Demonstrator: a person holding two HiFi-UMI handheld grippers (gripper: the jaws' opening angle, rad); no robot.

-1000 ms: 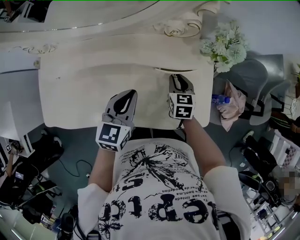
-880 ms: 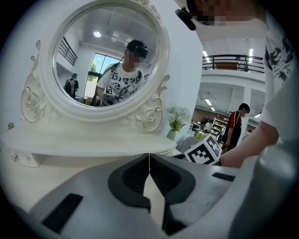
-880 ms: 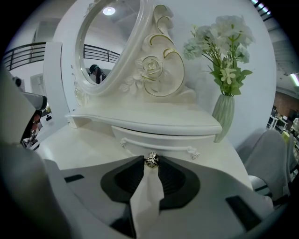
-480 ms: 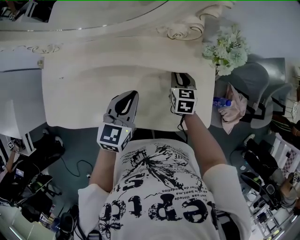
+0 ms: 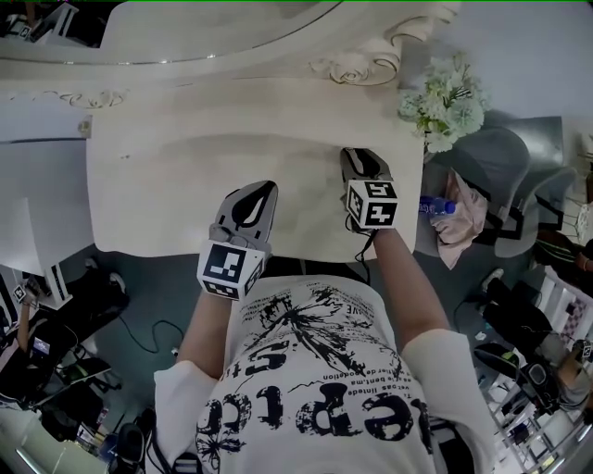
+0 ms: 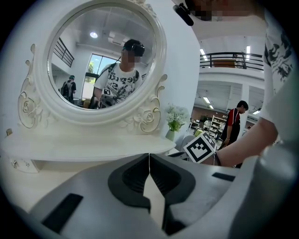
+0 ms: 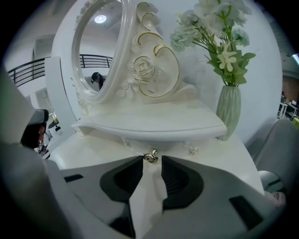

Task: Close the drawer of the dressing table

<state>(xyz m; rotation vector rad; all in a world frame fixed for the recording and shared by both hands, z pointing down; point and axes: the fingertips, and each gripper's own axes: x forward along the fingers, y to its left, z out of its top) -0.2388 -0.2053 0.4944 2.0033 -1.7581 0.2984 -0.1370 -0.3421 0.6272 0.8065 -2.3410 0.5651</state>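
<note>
Drawer (image 7: 161, 145) now sits flush under the raised shelf (image 7: 154, 123) at the back of the dressing table (image 5: 167, 185); the dark gap it showed a second ago is gone. Right gripper (image 7: 152, 161) has just been opening its jaws, which stand apart with the gilt knob (image 7: 150, 156) at their tips, not pinched (so the push looks finished). Left gripper (image 6: 149, 156) hovers over the tabletop, jaws together, empty

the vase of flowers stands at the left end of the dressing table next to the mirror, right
Not quite: the vase of flowers stands at the right end of the dressing table, next to the mirror. The head view shows it.
</note>
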